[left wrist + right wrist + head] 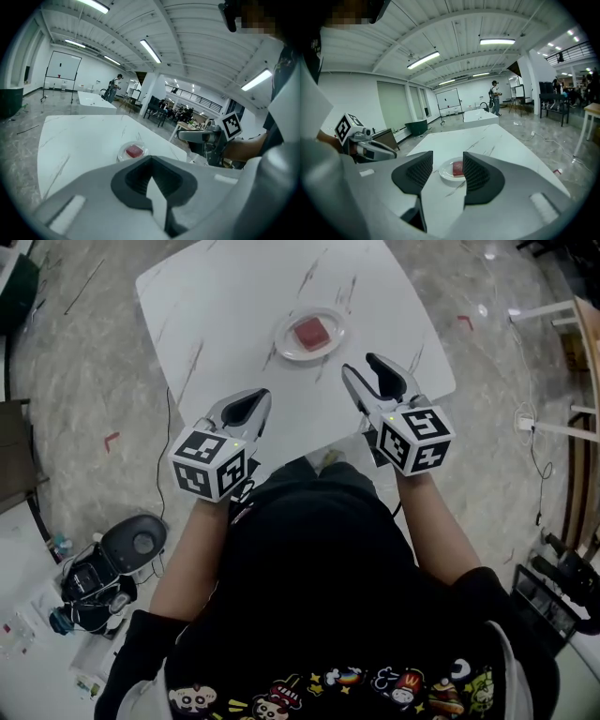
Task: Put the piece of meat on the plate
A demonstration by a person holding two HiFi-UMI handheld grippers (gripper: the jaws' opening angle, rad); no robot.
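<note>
A red square piece of meat (310, 331) lies on a small white plate (287, 345) near the middle of the white marbled table (225, 306). My left gripper (251, 401) is shut and empty, held over the table's near edge, left of and nearer than the plate. On the other side my right gripper (367, 373) is open with nothing between its jaws, just right of and below the plate. In the right gripper view the meat (457, 168) and plate (446, 173) show through the gap between the jaws. The left gripper view has the meat (134, 151) beyond the jaws.
The table's near edge runs just under both grippers. A black appliance (131, 545) and clutter sit on the floor at lower left; cables (536, 456) and shelving stand at right. A second white table (480, 116) and a person (494, 95) are far off.
</note>
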